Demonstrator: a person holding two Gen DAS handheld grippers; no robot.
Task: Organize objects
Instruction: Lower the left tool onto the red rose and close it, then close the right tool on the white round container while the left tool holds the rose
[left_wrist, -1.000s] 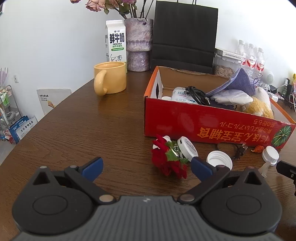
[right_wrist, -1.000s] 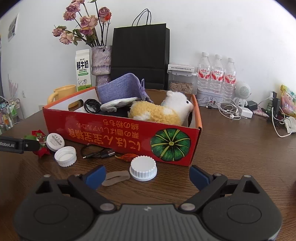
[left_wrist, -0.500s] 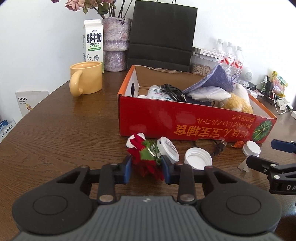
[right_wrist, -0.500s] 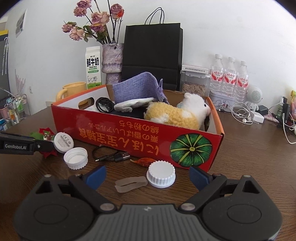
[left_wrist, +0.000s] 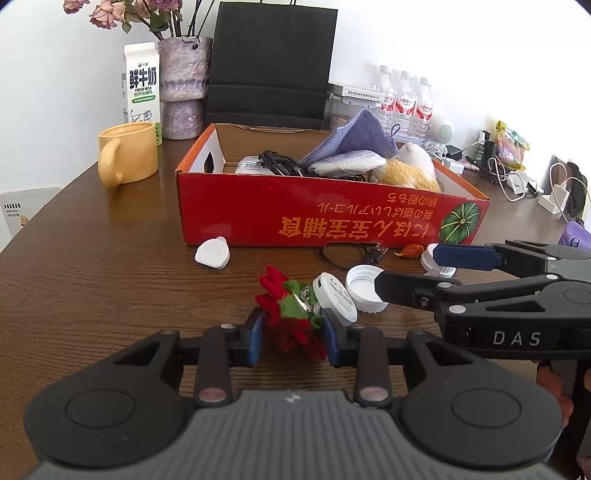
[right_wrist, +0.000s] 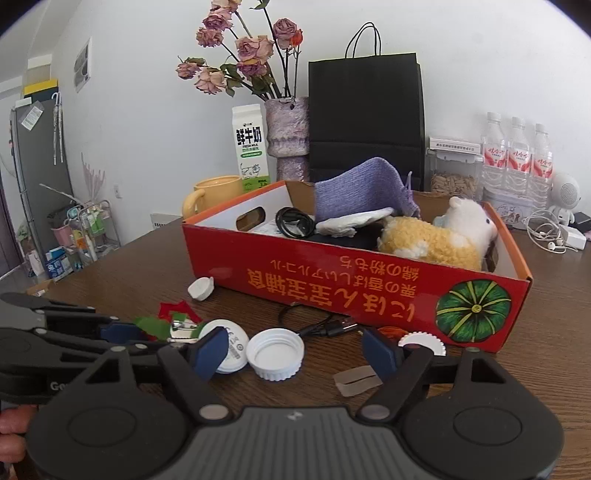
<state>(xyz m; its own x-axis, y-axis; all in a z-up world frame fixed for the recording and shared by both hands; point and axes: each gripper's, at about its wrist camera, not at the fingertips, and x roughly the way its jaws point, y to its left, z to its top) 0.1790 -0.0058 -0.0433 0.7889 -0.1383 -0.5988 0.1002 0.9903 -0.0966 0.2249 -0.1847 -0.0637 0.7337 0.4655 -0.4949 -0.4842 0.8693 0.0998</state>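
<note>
My left gripper (left_wrist: 293, 334) is shut on a red fabric flower with green leaves (left_wrist: 286, 314) and a white round disc (left_wrist: 334, 297) hanging off it, just above the table. The flower also shows in the right wrist view (right_wrist: 164, 321). My right gripper (right_wrist: 295, 350) is open around an upturned white bottle cap (right_wrist: 275, 354); it shows at the right of the left wrist view (left_wrist: 406, 271). The red cardboard box (left_wrist: 332, 218) behind holds a plush sheep (right_wrist: 436, 236), a purple cloth (right_wrist: 362, 194) and a black cable (right_wrist: 293, 221).
On the table by the box lie a white plug-shaped piece (left_wrist: 213, 254), a black USB cable (right_wrist: 325, 325), a ridged white lid (right_wrist: 423, 341) and a clear strip (right_wrist: 356, 378). A yellow mug (left_wrist: 127, 157), milk carton (left_wrist: 142, 83), vase, black bag and water bottles stand behind.
My left gripper closed on the red flower and lifted it off the white plug-shaped piece. My right gripper moved left and forward, its fingers now around the upturned cap.
</note>
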